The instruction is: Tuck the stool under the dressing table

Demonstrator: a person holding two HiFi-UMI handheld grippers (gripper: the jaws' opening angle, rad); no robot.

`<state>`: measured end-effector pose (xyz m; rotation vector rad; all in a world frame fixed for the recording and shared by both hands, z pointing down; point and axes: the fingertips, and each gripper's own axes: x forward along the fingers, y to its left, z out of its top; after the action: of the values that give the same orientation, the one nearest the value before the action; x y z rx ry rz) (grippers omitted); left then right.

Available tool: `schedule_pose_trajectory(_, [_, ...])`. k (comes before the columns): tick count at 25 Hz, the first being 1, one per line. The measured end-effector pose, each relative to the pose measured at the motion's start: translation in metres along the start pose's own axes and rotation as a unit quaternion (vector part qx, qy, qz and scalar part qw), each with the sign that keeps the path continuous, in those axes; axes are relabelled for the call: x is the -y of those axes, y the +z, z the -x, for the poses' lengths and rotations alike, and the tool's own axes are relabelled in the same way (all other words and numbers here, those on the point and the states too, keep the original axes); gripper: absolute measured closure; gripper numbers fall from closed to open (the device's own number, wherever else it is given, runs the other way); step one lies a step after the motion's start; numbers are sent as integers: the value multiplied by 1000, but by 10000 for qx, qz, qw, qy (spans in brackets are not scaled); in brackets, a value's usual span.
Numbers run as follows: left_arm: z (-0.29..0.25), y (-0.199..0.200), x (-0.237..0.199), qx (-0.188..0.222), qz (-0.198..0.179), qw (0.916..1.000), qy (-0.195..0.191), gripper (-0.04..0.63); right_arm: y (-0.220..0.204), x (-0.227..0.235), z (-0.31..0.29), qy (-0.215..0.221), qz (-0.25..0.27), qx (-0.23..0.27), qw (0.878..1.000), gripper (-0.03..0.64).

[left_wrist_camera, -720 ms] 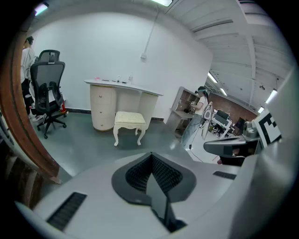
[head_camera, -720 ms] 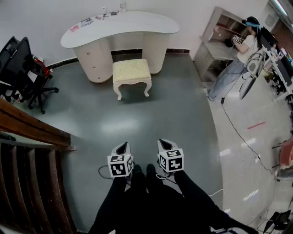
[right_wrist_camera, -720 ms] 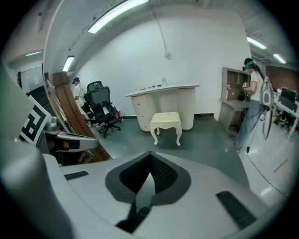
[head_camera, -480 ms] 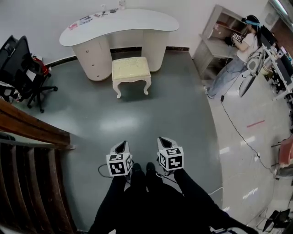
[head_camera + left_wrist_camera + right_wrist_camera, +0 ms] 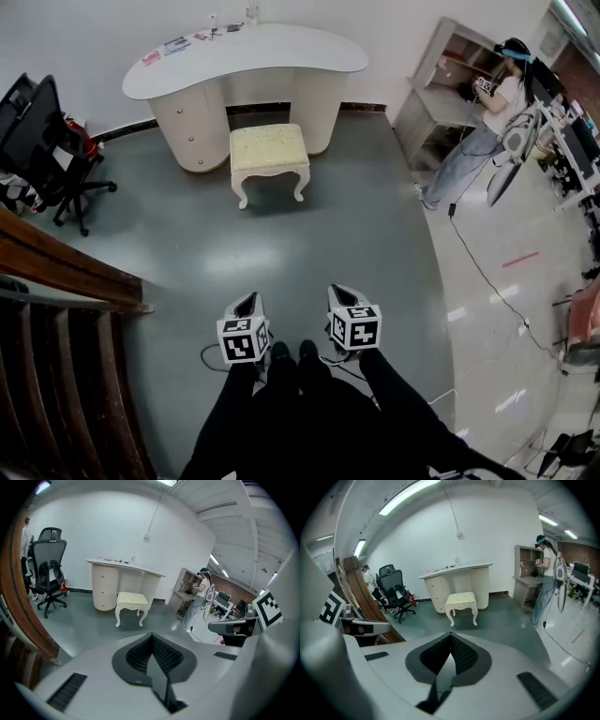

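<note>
The cream stool [image 5: 269, 150] with a pale yellow cushion stands on the grey floor, just in front of the kidney-shaped white dressing table [image 5: 244, 52] and outside its knee space. My two grippers hang low near my legs, far from the stool. The left gripper [image 5: 247, 307] and the right gripper [image 5: 345, 298] are both shut with nothing in them. In the left gripper view the stool [image 5: 131, 601] and the table [image 5: 124, 566] lie straight ahead beyond the gripper [image 5: 152, 637]. In the right gripper view the stool [image 5: 461, 599] stands before the table [image 5: 457, 571], past the gripper [image 5: 451, 637].
Black office chairs [image 5: 37, 141] stand at the left. A dark wooden railing [image 5: 66, 272] runs along my near left. A person [image 5: 487, 122] stands at a shelf unit [image 5: 441, 80] at the right, and a cable [image 5: 487, 281] trails over the glossy floor there.
The head view has shifted slightly, so the stool and table sit a little lower in the picture. Both grippers stay shut at about the same place.
</note>
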<state>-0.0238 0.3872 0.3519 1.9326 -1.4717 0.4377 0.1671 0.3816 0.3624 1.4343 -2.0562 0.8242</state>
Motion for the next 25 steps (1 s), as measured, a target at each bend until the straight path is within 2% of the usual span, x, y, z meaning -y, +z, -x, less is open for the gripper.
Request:
schedule_pose_trajectory(11, [-4, 15, -43, -43, -32, 10000, 82, 588, 10, 24, -17, -562, -414, -31, 9976, 612])
schedule_pose_trajectory(18, [-20, 25, -64, -77, 93, 9996, 259, 588, 29, 22, -43, -474, -172, -73, 9987, 612])
schedule_pose_trajectory(25, [-65, 44, -79, -154, 327, 9982, 472, 588, 59, 36, -91, -331, -31, -193, 9993, 613])
